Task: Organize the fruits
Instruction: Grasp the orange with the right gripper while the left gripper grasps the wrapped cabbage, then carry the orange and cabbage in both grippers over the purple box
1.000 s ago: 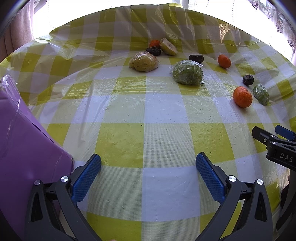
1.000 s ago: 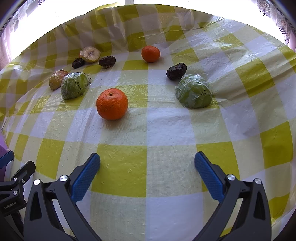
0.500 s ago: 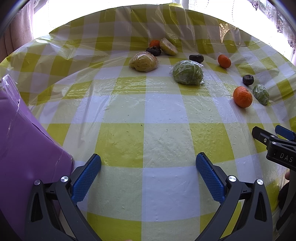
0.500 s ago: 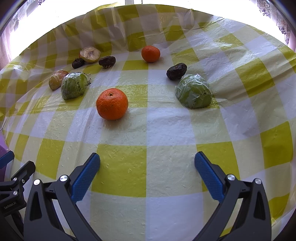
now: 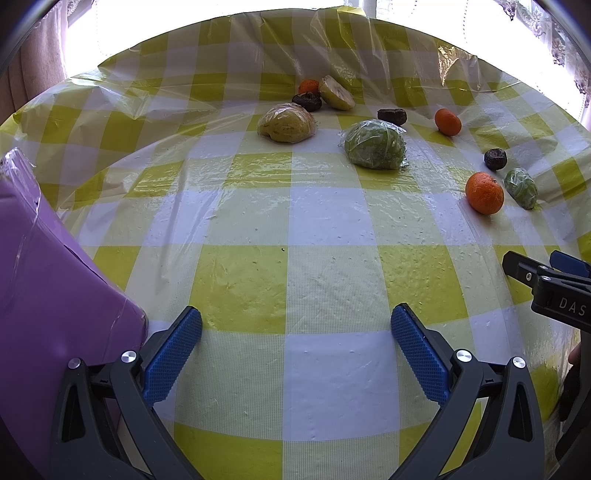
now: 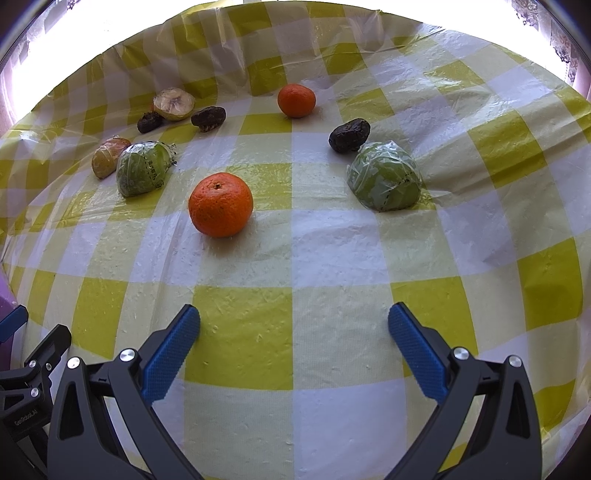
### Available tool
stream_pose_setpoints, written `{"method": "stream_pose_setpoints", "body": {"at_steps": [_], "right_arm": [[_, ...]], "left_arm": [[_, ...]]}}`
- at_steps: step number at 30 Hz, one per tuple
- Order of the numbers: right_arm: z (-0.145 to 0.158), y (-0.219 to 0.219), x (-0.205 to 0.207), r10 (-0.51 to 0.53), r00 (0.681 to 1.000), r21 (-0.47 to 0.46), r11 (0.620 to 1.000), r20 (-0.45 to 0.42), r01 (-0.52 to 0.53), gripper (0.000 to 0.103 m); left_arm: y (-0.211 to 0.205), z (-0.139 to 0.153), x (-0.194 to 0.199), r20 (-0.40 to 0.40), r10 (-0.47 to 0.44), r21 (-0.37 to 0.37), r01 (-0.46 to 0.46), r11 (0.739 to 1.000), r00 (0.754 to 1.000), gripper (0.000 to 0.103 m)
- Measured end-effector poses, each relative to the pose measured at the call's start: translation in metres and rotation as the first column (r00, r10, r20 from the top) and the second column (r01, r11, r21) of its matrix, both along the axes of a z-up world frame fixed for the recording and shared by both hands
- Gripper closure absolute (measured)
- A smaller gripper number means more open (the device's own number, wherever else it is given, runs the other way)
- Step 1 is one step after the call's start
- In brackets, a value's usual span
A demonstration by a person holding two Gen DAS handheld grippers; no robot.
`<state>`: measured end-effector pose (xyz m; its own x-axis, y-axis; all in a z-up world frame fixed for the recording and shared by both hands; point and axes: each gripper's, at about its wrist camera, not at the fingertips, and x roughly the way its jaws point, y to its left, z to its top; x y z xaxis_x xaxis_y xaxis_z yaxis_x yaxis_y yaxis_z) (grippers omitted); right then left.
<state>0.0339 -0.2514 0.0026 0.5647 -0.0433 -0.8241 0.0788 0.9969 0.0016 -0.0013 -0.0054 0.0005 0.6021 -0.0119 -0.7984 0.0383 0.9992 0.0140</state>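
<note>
Both the left tongs (image 5: 295,326) and right tongs (image 6: 293,325) gape wide and empty above the table (image 6: 295,266), and the nearest orange (image 6: 220,204), round on slick plastic, may roll away if nudged off-centre

Home dining spot, yellow-checked tablecloth (image 5: 288,221) under clear plastic, lace curtains (image 5: 554,33) at bright window

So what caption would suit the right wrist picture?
Open right gripper hovers over a checked tablecloth, facing a large orange among wrapped green fruit halves.
</note>
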Motion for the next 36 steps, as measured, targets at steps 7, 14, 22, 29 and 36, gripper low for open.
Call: {"method": "stream_pose_setpoints", "body": {"at_steps": [7, 14, 22, 29, 36], "right_arm": [[0.001, 0.028, 0.029, 0.142, 0.99, 0.011, 0.99, 0.013, -0.142, 0.002], [0.001, 0.046, 0.059, 0.188, 0.981, -0.011, 0.982, 0.043, -0.188, 0.033], [0.006, 0.02, 0.031, 0.099, 0.988, 0.053, 0.993, 0.118, -0.105, 0.063], [0.01, 0.012, 0.019, 0.056, 0.983, 0.073, 0.995, 0.173, -0.07, 0.063], [0.008, 0.006, 0.02, 0.048, 0.984, 0.127, 0.989, 0.172, -0.071, 0.063]], "left_arm": [[0.0, 0.0, 0.0, -0.012, -0.02, 0.0, 0.02, 1.0, 1.0, 0.004], [-0.003, 0.002, 0.012, -0.041, -0.057, -0.01, 0.056, 0.998, 0.998, 0.004], [-0.039, 0.013, 0.089, 0.026, -0.101, -0.045, 0.102, 0.994, 0.995, 0.009], [-0.064, 0.009, 0.156, -0.001, -0.124, -0.052, 0.124, 0.991, 0.992, 0.027], [-0.074, 0.012, 0.149, 0.045, -0.17, -0.012, 0.171, 0.985, 0.984, 0.046]]}}
